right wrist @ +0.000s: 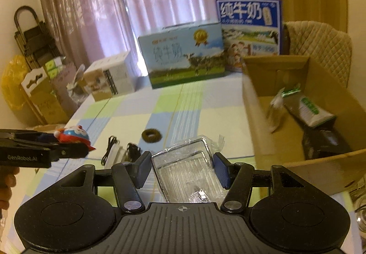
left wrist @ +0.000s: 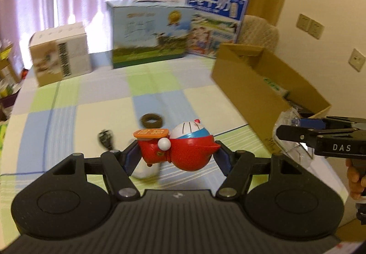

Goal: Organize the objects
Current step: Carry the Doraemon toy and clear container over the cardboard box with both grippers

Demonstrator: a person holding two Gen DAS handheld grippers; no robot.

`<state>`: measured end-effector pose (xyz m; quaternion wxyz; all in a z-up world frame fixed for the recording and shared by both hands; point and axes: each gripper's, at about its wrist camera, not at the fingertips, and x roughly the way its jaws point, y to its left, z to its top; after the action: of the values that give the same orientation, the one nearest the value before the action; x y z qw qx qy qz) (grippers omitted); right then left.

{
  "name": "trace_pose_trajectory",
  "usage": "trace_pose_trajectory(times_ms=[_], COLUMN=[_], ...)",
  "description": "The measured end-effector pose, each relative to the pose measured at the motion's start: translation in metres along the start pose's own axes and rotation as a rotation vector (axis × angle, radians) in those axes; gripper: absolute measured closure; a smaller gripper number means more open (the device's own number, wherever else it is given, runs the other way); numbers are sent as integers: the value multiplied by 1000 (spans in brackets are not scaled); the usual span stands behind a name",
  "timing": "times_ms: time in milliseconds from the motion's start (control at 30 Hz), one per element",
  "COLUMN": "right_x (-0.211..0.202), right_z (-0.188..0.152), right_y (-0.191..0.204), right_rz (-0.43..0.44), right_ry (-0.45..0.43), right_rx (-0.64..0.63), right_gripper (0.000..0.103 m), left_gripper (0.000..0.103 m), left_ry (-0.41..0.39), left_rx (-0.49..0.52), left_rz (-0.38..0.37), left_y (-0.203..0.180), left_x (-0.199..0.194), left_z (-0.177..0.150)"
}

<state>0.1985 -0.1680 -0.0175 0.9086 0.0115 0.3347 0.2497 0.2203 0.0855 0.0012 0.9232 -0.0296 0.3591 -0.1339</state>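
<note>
The left hand-held gripper (left wrist: 176,151) is clamping a red and blue plastic cartoon-cat figurine (left wrist: 183,146) between its blue-padded fingers, holding it above the checked green, blue and cream tablecloth of the table (left wrist: 91,102). The figurine is lying on its side, its long axis running across the fingers, with the white face turned up and away from the camera and an orange tag pointing left.

The right hand-held gripper (right wrist: 181,169) is closing on a clear, rectangular plastic box wrapped in crinkled film (right wrist: 185,169); the box's long axis is running forward along the fingers, its far end tilting upward.

To the right, an open brown cardboard box (right wrist: 256,102) is sitting on the table, holding a green and white carton (right wrist: 306,107) lying on its side and a dark object that is too blurred to identify.

On the cloth beyond the grippers, a dark brown ring-shaped hair tie (right wrist: 151,135) is lying flat, with a coiled black cable (right wrist: 112,148) just to its left.

At the far edge, a blue milk carton case with a pasture picture (right wrist: 185,54) is standing upright.
</note>
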Motion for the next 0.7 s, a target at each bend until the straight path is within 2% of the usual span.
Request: trace_pose_trajectory(times_ms=[333, 700], right_x=[-33, -50], right_z=[14, 30], right_y=[-39, -98], right_rz=[-39, -82], right_ry=[-58, -84], right_rx=[36, 84], right_gripper=[48, 48], left_gripper=[39, 39], left_ry=[-25, -44], left_rx=[54, 97], left_rz=[-96, -159], left_y=[-57, -115], left_x=[16, 46], left_z=[19, 45])
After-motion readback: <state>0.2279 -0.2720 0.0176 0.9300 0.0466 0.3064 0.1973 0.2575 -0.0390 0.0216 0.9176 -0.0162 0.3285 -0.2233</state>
